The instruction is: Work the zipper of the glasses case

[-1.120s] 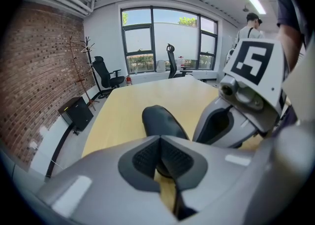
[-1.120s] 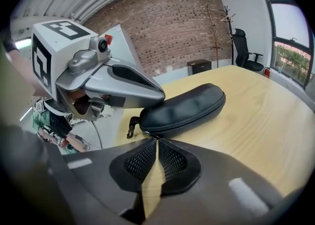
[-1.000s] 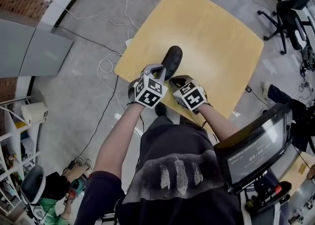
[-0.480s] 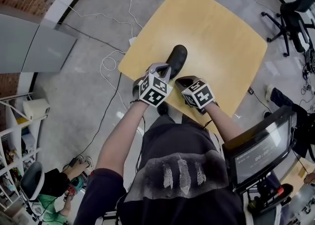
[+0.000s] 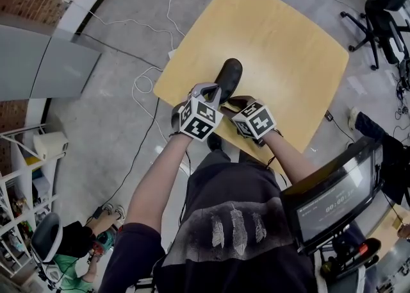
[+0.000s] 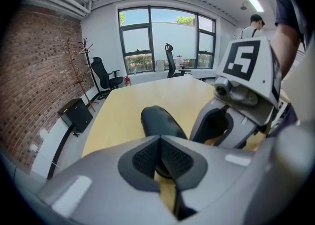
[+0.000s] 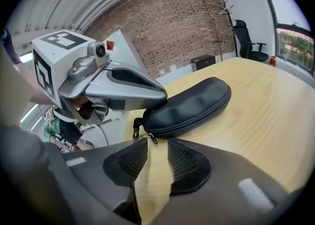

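My left hand-held gripper [image 6: 160,143], pressed together, steadies the glasses case [image 7: 189,106]. My right hand-held gripper [image 7: 157,145] has just spread, empty, with the zipper pull [image 7: 152,138] just beyond it. I judge the case is still zipped.

Bright daylight from the windows [image 6: 162,37]; sharp centres, fisheye-bent, dark-vignetted edges.

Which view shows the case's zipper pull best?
Right gripper view: the zipper pull hangs clear at the near end of the glasses case. Head view hides that end; left gripper view shows only the case's body.
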Tool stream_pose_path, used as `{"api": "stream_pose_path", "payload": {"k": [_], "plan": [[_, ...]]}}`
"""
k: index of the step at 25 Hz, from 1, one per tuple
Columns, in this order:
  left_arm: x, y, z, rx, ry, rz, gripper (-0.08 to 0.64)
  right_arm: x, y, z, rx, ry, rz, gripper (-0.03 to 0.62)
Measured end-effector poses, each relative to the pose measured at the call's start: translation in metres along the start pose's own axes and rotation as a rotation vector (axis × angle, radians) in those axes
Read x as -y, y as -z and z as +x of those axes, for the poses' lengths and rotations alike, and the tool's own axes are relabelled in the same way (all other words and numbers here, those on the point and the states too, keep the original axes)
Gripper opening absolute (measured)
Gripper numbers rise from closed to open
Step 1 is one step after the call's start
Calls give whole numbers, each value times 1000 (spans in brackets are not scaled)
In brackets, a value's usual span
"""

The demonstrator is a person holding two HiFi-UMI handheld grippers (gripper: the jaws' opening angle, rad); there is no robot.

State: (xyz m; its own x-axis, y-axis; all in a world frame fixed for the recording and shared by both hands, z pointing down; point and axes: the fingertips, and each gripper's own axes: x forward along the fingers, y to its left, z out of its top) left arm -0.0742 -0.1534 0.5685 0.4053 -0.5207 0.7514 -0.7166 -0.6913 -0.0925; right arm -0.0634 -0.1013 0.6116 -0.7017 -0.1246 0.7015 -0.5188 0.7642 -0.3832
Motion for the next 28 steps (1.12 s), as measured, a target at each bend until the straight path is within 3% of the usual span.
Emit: {"api": "stream_pose_path", "payload": {"k": [4, 8, 11, 14, 17, 24, 28], "plan": [[-1, 1, -3, -1, -10, -13, -15, -1, -1, -4, 37, -12, 105, 94], [-8, 3, -2, -5, -14, -17, -15, -1, -5, -2, 48, -23, 133, 89], [-12, 4, -2, -7, -12, -14, -15, -3, -6, -1, 31, -14, 71, 52], [-12, 5, -4, -9, -9, -11, -15, -10, -1, 1, -6, -13, -23, 61], [-12, 7, -6, -4, -10, -13, -15, -16, 3, 3, -13, -32, -21, 100], [-14, 4, -5, -7, -13, -18, -15, -13, -6, 0, 15, -42, -11, 87], [-17, 4, -5, -10, -18, -17, -15, -12, -8, -1, 25, -56, 59, 69]]}}
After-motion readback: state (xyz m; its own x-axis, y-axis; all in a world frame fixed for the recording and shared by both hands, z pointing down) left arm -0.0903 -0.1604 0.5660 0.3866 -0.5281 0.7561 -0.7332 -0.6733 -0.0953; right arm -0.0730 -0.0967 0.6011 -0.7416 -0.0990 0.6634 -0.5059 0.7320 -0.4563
